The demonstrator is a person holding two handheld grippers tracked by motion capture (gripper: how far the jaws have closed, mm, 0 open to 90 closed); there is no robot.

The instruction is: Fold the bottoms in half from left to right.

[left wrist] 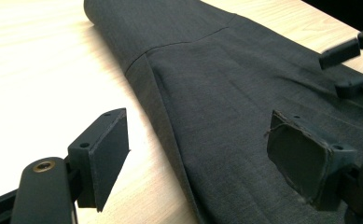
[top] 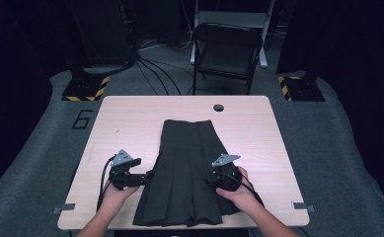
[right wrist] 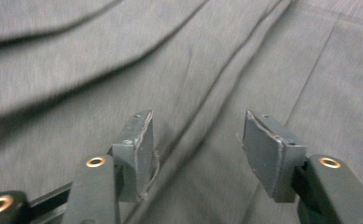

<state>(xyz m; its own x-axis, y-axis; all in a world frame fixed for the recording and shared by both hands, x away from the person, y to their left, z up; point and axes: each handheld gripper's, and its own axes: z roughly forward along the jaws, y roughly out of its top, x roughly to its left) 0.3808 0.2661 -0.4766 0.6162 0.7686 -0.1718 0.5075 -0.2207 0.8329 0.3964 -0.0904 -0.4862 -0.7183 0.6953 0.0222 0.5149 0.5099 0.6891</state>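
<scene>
A dark grey pleated skirt (top: 184,168) lies flat down the middle of the light wooden table (top: 130,118), waistband far, hem near the front edge. My left gripper (top: 149,175) sits at the skirt's left edge. In the left gripper view it (left wrist: 198,126) is wide open, one pad over bare wood, the other over the skirt (left wrist: 226,93), the cloth's edge running between them. My right gripper (top: 211,178) rests over the skirt's right side. In its own view the right gripper (right wrist: 195,121) stands open just above the fabric (right wrist: 193,70), a pleat fold between its pads.
A cable hole (top: 218,107) is in the table's far edge. Behind the table stand a black folding chair (top: 226,49) and floor cables (top: 155,74). The right gripper's jaws (left wrist: 352,65) show at the far right of the left gripper view.
</scene>
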